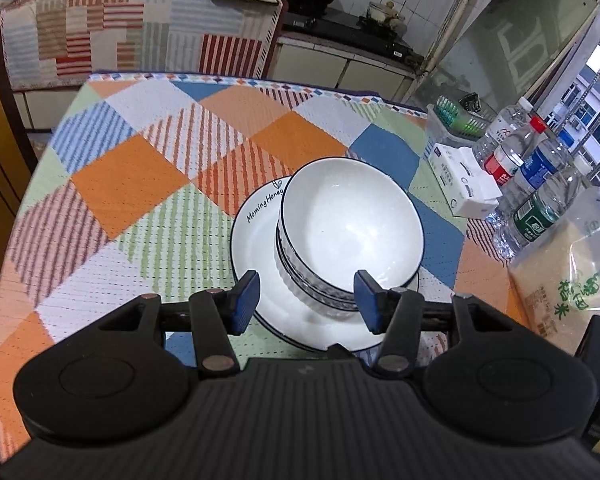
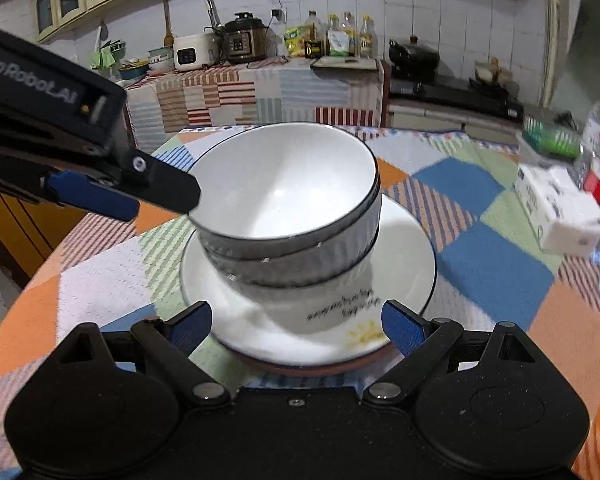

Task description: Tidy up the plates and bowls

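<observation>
A stack of white bowls (image 1: 352,224) with dark rims sits on white plates (image 1: 256,224) on the checked tablecloth; the top bowl sits tilted. My left gripper (image 1: 306,300) is open, its blue pads on either side of the stack's near side, not touching it. In the right wrist view the bowl stack (image 2: 288,208) and plates (image 2: 412,264) lie just ahead of my open right gripper (image 2: 296,322). The left gripper (image 2: 100,196) shows there at the left, beside the top bowl's rim.
Several water bottles (image 1: 536,164), a white tissue pack (image 1: 464,184), a bag of rice (image 1: 568,264) and a green rack (image 1: 456,116) crowd the table's right edge. A counter with appliances (image 2: 240,44) and a stove with a pot (image 2: 414,58) lie beyond the table.
</observation>
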`<state>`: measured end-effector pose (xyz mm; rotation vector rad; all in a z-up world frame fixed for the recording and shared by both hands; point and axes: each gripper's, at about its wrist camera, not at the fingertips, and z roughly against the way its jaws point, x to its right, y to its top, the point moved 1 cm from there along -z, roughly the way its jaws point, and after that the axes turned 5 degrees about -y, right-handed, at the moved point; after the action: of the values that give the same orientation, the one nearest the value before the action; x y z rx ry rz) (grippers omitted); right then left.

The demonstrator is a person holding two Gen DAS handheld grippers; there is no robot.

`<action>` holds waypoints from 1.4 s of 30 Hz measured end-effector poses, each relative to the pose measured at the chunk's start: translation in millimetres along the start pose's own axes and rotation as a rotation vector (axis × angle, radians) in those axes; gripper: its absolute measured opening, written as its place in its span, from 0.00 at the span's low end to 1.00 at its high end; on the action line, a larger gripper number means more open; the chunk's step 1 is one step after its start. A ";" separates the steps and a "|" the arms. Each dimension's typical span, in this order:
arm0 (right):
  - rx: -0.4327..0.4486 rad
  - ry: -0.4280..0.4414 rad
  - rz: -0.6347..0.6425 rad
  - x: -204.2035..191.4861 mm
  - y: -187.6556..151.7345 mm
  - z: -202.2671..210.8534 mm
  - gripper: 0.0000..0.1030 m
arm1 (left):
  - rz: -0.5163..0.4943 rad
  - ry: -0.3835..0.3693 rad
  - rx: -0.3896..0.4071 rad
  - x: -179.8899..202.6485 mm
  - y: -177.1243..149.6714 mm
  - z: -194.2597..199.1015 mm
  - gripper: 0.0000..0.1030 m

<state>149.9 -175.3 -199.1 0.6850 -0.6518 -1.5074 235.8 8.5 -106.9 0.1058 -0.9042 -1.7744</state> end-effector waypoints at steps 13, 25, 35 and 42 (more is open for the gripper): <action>-0.016 -0.050 -0.060 8.4 8.9 72.3 0.92 | -0.098 0.087 0.077 39.4 -34.9 94.6 0.58; 0.006 -0.098 -0.014 2.9 10.9 140.9 0.93 | -0.095 0.114 0.126 51.5 -68.2 164.4 0.62; -0.003 -0.258 -0.001 -3.9 6.4 173.4 0.97 | -0.106 0.136 0.148 59.9 -89.7 187.5 0.73; -0.005 -0.289 -0.048 1.7 0.6 185.5 0.97 | -0.109 0.162 0.166 65.1 -98.5 190.8 0.75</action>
<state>10.8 -177.4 -76.5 0.4850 -0.8538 -1.6687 41.2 64.8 -10.5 0.4068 -0.9410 -1.7604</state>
